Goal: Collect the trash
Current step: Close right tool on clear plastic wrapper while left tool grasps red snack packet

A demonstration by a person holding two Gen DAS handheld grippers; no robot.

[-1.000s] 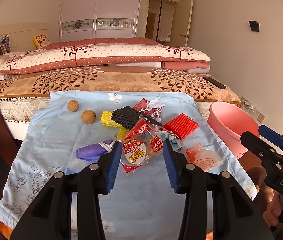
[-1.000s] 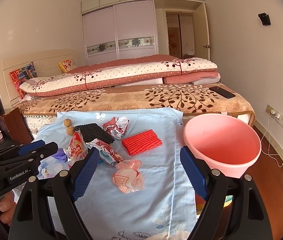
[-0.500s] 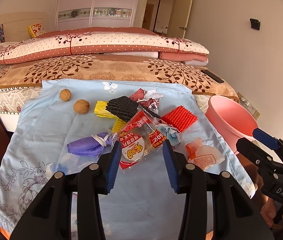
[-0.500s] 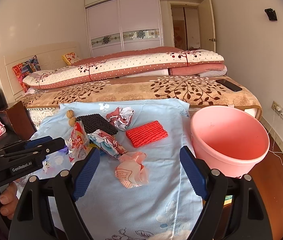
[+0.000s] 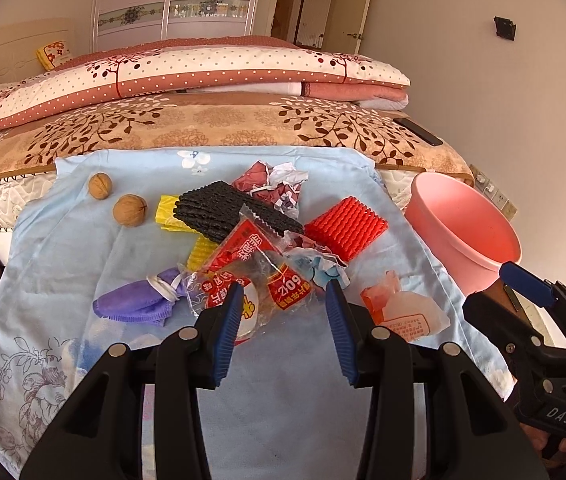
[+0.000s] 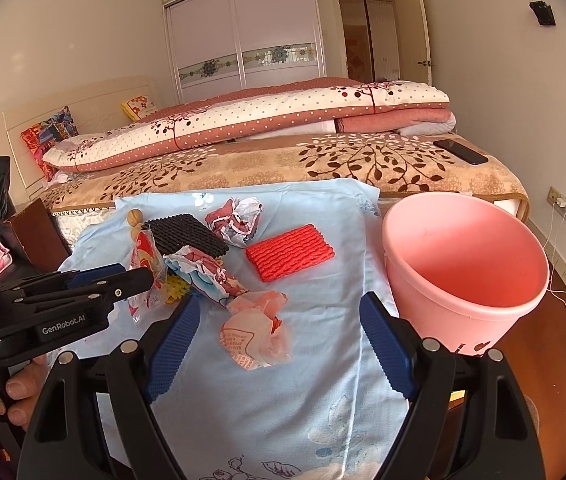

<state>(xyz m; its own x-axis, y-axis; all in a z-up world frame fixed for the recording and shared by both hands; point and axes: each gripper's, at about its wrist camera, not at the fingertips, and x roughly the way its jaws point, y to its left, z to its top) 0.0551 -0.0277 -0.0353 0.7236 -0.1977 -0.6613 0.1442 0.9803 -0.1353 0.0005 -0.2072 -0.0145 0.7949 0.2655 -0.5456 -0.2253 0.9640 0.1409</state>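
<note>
Trash first — the red snack wrapper (image 5: 255,280) lies between the left gripper (image 5: 281,300)'s wide-spread fingers, so press low before closing; right gripper (image 6: 279,320) hangs wide, empty.

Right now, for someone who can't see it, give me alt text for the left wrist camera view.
The open left gripper hangs just above a clear red-printed snack wrapper in a pile of litter on a light blue cloth. A pink bucket stands at the cloth's right edge, with the right gripper near it and a bed behind.
</note>
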